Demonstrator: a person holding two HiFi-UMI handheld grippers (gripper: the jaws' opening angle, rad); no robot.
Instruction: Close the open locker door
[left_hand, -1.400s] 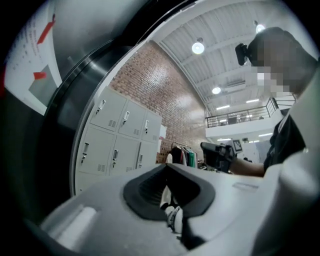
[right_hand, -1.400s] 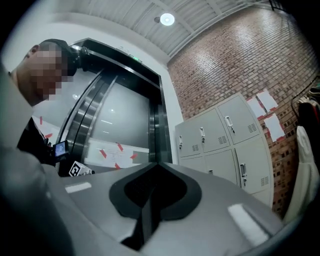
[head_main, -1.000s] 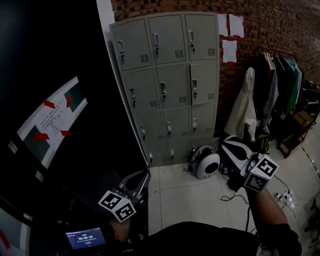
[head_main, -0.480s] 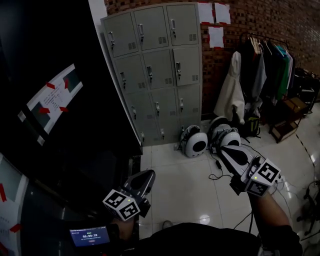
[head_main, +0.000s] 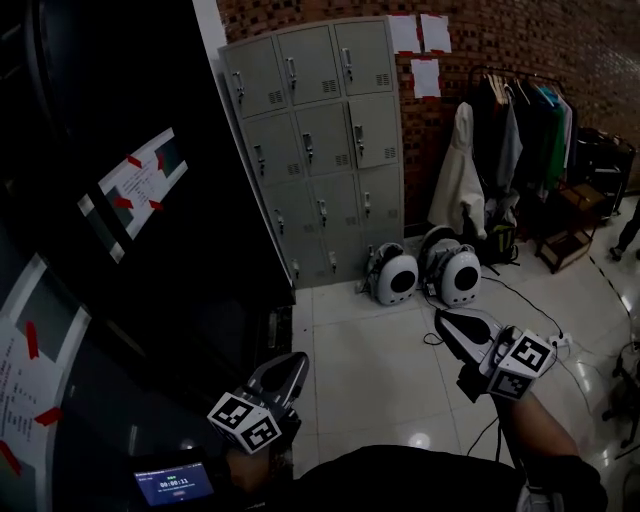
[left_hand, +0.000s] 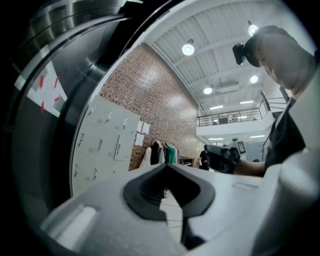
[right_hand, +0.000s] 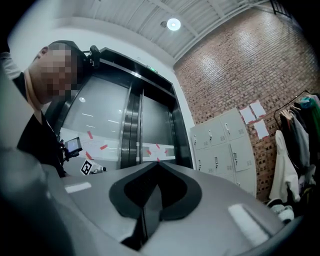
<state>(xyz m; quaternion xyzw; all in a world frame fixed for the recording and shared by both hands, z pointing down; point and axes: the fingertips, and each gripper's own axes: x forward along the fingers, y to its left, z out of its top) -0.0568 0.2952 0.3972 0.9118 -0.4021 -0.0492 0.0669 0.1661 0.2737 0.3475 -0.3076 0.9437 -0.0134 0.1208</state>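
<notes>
A grey bank of lockers stands against the brick wall, three columns wide. From here every door looks flush; I can make out no open one. The lockers also show small in the left gripper view and the right gripper view. My left gripper hangs low at the lower left, jaws shut with nothing between them. The right gripper is held over the tiled floor at the lower right, also shut and empty. Both are far short of the lockers.
Two white rounded pods sit on the floor by the lockers' right foot. A clothes rack and a wooden stand are at the right. A black wall with taped papers fills the left. Cables trail across the tiles.
The head view has shifted, bringing a second white pod and more floor into sight. Both grippers sit lower in the picture and stay shut.
</notes>
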